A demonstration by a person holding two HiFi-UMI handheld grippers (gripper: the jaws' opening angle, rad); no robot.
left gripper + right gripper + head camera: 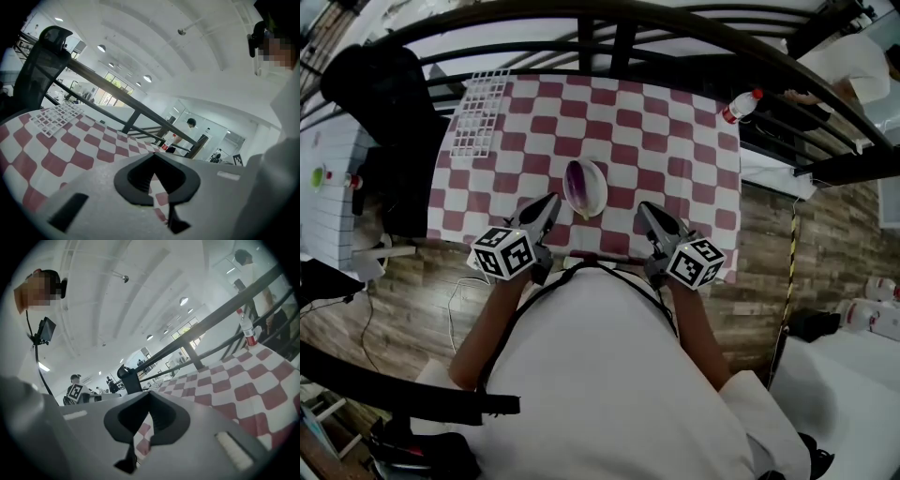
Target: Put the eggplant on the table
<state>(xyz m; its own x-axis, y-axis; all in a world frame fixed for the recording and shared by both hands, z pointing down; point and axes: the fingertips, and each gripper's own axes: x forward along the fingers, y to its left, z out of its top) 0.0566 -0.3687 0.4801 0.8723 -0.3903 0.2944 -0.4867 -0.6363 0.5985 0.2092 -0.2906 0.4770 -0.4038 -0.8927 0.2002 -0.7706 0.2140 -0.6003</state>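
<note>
In the head view a purple eggplant [578, 182] lies in a white bowl [598, 190] near the front middle of the red-and-white checked table [675, 150]. My left gripper [549, 205] hovers just left of the bowl, over the table's front edge, jaws together and empty. My right gripper [646, 212] sits to the bowl's right, also shut on nothing. Both gripper views point upward over the cloth; the left gripper [154, 155] and the right gripper [149, 394] show their jaws meeting at the tip. The eggplant is hidden in both gripper views.
A white grid rack [481, 111] lies at the table's back left. A red-capped bottle [741, 105] stands at the back right corner. A black chair [380, 103] is at the left, and a black railing [694, 56] runs behind the table.
</note>
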